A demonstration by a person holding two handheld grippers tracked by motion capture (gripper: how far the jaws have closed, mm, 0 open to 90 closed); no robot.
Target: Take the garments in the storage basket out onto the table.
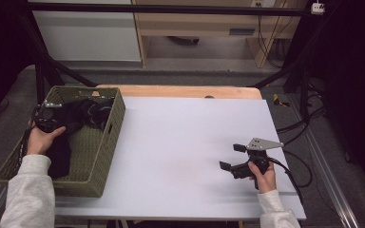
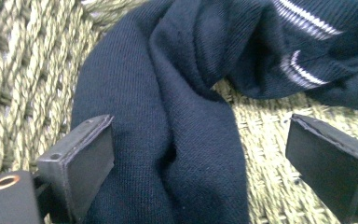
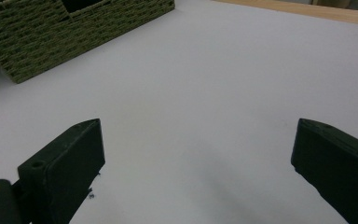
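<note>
A dark navy garment (image 1: 83, 114) with thin white stripes (image 2: 303, 70) lies bunched in a woven olive basket (image 1: 95, 156) at the table's left. My left gripper (image 1: 52, 118) is down inside the basket, held by a hand in a grey sleeve. In the left gripper view its jaws stand wide apart with a fold of the garment (image 2: 168, 93) between them, not squeezed. My right gripper (image 1: 232, 156) rests low over the white table top (image 1: 185, 137) at the right front. It is open, with nothing between its jaws (image 3: 198, 154).
The basket's woven wall (image 3: 51, 37) sits at the far left in the right gripper view. A wooden strip (image 1: 180, 91) borders the table's far edge. Black frame posts and cables stand around the table, with cables (image 1: 299, 171) trailing off its right side.
</note>
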